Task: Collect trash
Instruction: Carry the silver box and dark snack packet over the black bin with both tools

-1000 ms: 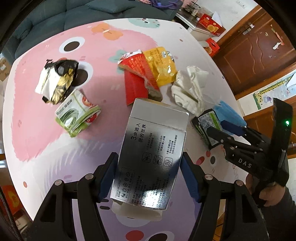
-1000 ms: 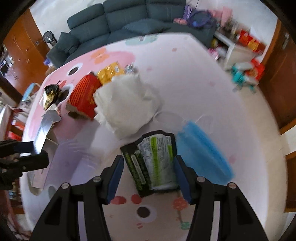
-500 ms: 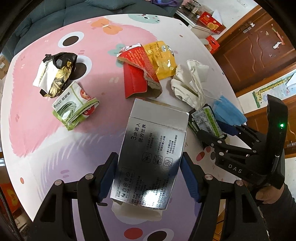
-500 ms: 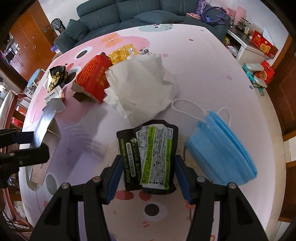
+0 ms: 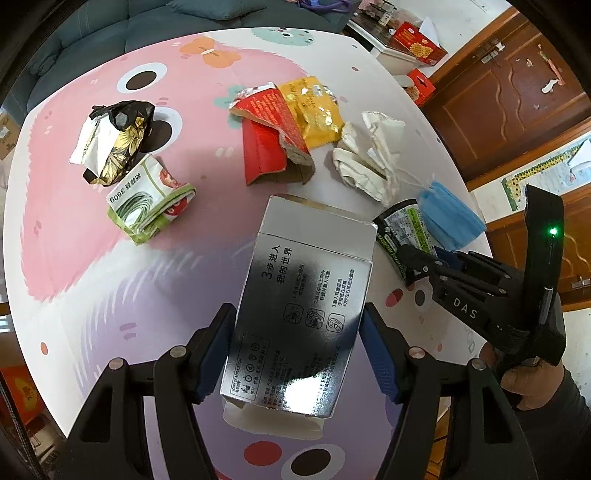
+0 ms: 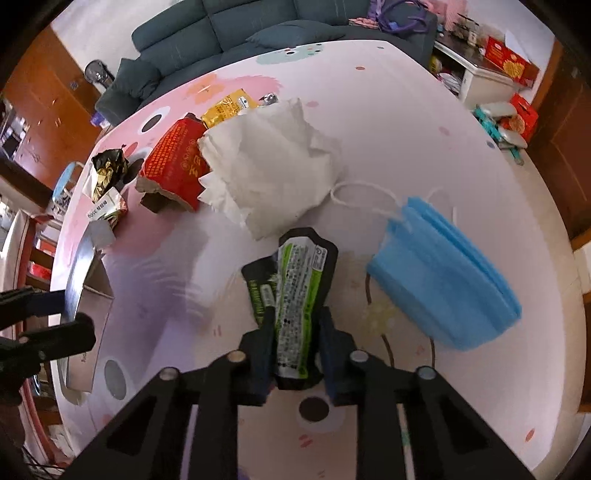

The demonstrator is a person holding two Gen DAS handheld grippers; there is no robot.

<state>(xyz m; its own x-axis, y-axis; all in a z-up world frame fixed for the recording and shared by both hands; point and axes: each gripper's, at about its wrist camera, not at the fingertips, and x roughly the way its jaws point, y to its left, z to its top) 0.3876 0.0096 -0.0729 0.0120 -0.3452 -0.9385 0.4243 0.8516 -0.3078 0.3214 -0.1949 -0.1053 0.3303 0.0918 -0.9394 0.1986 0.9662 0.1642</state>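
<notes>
My left gripper is shut on a silver carton, held just above the pink and white table. To its right, my right gripper is closing its jaws on a black and green snack wrapper. The pads press its sides and the wrapper has buckled narrow between them. The left wrist view shows that gripper on the wrapper, with a person's hand behind it. A blue face mask lies just right of the wrapper, and crumpled white tissue lies beyond it.
More litter lies on the table: a red packet, a yellow packet, a black and gold wrapper, and a green and white bag. A dark sofa stands past the far edge, wooden cabinets to the right.
The right gripper's jaws have closed in on the black and green wrapper, which has crumpled between them. The left gripper has kept still with the silver carton.
</notes>
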